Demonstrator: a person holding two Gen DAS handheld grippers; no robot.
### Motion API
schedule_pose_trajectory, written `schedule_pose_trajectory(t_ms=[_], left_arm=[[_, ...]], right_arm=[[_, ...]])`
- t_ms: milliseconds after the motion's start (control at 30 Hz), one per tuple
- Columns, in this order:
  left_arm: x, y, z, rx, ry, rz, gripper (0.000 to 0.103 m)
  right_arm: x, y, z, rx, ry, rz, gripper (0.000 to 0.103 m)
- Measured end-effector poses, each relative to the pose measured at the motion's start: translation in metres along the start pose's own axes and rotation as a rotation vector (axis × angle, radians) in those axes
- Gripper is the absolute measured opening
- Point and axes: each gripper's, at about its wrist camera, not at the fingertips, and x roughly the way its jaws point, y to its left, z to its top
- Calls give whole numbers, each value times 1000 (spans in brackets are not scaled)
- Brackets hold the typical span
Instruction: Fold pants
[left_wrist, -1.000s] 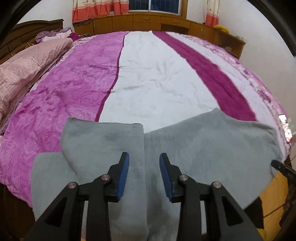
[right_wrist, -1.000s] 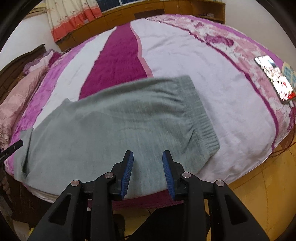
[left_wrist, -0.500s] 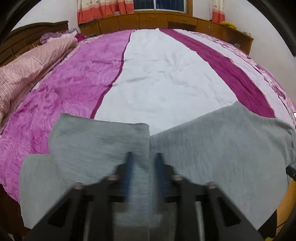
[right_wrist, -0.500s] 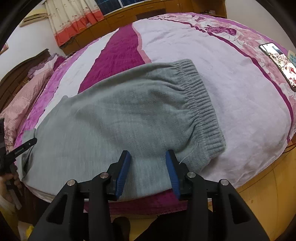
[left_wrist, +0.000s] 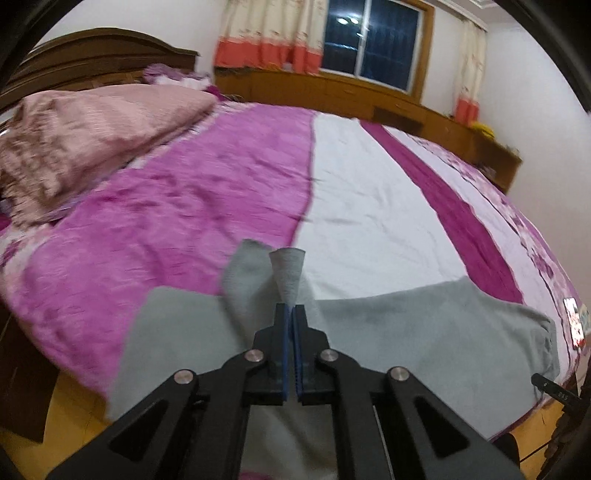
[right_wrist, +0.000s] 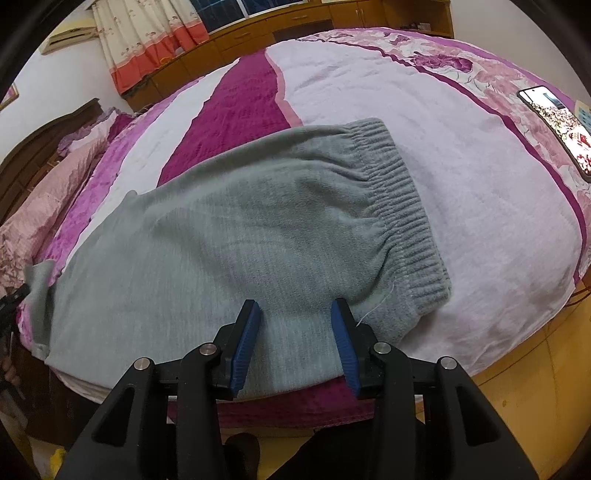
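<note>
Comparing with a second ago, the left gripper (left_wrist: 289, 317) is now clamped on the soft grey fleece pants (right_wrist: 229, 236), and the leg end is lifted from the striped magenta bed cover (left_wrist: 369, 206). The right gripper (right_wrist: 295, 336) is held apart above the waistband side, so the fold is judged as just started.

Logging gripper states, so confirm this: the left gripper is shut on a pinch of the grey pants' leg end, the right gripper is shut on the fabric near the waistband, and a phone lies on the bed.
Wrong on the right gripper: the right wrist view shows its jaws open over the grey pants near the waistband, gripping nothing. The left gripper is shut on the leg end, and the phone lies on the bed.
</note>
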Motion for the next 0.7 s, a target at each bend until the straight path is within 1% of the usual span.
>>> schedule_pose_trajectory(t_ms=[100,200,267,333,400,500,700], left_arm=[[-16,27,-8,-58,-21,33,2],[-25,49,-20,-105,-21,62,3],[-27,63,-30,-128,-5,83,3],[-24,77,-42,-149,34,119,3],[-18,88,-51,-180,67,117,3],[-12,95,-64,-203,98,116,3],[-11,91,-74,-177,116,145,3]], right_arm=[[1,2,1,-11,4,-8,34],[1,3,1,-16,6,-15,34],[1,4,2,-21,7,-24,34],[2,6,2,-26,8,-34,34],[2,7,2,-30,9,-41,34],[2,9,2,-36,12,-49,34],[2,10,2,-42,18,-58,34]])
